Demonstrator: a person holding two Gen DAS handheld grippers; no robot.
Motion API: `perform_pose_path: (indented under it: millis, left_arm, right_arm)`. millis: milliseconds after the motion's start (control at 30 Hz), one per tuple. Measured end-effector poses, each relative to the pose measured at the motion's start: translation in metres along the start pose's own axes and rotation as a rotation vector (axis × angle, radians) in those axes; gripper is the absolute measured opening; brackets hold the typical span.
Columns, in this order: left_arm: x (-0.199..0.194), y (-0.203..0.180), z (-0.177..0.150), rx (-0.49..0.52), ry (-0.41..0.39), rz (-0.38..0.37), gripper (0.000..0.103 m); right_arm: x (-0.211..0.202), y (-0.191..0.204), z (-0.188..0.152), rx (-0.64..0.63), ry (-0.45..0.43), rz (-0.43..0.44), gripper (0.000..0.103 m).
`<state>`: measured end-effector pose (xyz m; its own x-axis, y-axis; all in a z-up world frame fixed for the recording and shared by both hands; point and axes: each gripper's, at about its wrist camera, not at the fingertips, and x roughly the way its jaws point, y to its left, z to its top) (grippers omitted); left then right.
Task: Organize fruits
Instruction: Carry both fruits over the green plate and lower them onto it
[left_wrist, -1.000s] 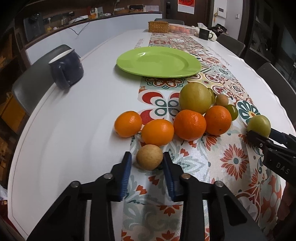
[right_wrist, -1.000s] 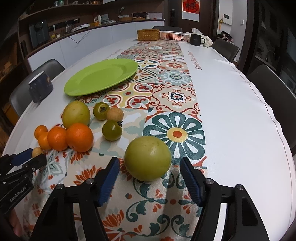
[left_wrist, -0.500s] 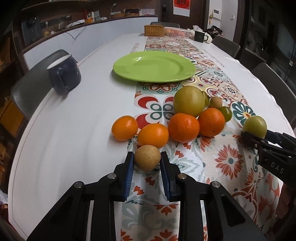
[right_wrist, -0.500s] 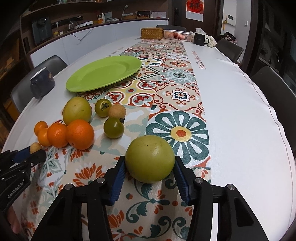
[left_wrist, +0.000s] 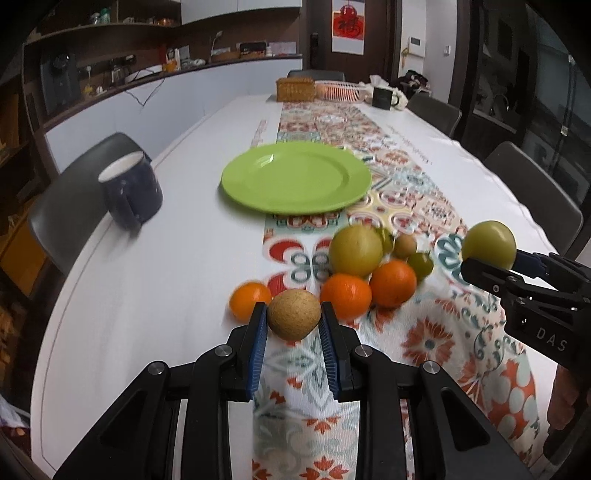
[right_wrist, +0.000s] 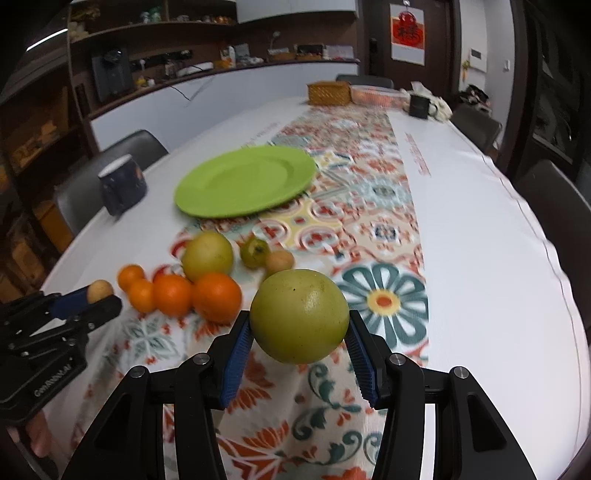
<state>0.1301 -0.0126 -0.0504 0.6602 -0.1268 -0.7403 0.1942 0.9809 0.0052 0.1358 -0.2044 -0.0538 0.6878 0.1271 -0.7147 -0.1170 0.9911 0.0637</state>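
Both grippers have just shut on fruit and lifted it clear of the table, where a second ago each piece sat on the patterned runner (left_wrist: 436, 192) between open jaws. The left gripper (left_wrist: 294, 325) now clamps a small brown fruit (left_wrist: 294, 319) between its blue pads, and the fruit hangs above the cloth rather than resting on it. The right gripper (right_wrist: 299, 332) squeezes a large green fruit (right_wrist: 299, 315) the same way, also raised; in the left view that same fruit shows at about three o'clock, held up at the jaw tips.

The rest of the fruit has not moved. From the left camera, the oranges (left_wrist: 392, 282) lie in a row just past the brown fruit, toward one o'clock, with a big yellow-green fruit (left_wrist: 355, 250) behind them and a few smaller pieces beside it. The green plate (left_wrist: 295, 177) sits bare at twelve o'clock, well beyond the pile, and a dark mug (left_wrist: 131, 194) stands at ten o'clock near the table edge.

So the picking step looks done for two pieces at once. The likely next move is carrying both forward over the pile to the plate, keeping high enough not to knock the oranges. Round fruit may roll once released on the shallow plate.
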Motion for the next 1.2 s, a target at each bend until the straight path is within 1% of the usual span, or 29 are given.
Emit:
perform_pose_path:
  millis: [167, 267, 433, 600, 733, 1000, 1200]
  left_arm:
    - [-0.012, 0.003, 0.023, 0.041, -0.067, 0.019, 0.028]
    - [-0.014, 0.003, 0.037, 0.069, -0.094, 0.03, 0.028]
    - [-0.009, 0.01, 0.064, 0.073, -0.106, 0.017, 0.028]
    - [0.009, 0.022, 0.093, 0.067, -0.086, -0.013, 0.028]
    - [0.029, 0.028, 0.112, 0.073, -0.057, -0.037, 0.028]
    - [0.073, 0.038, 0.133, 0.063, 0.008, -0.078, 0.028]
    - [0.106, 0.044, 0.138, 0.062, 0.068, -0.094, 0.028]
  right_arm:
    - [-0.008, 0.007, 0.026, -0.027, -0.054, 0.039, 0.051]
    - [-0.007, 0.01, 0.04, -0.038, -0.069, 0.061, 0.051]
    - [0.0, 0.016, 0.07, -0.068, -0.091, 0.081, 0.051]
    - [0.013, 0.021, 0.1, -0.074, -0.103, 0.101, 0.051]
    - [0.03, 0.023, 0.121, -0.089, -0.091, 0.109, 0.051]
    - [0.081, 0.025, 0.151, -0.101, -0.006, 0.128, 0.051]
    - [0.12, 0.026, 0.155, -0.103, 0.074, 0.128, 0.051]
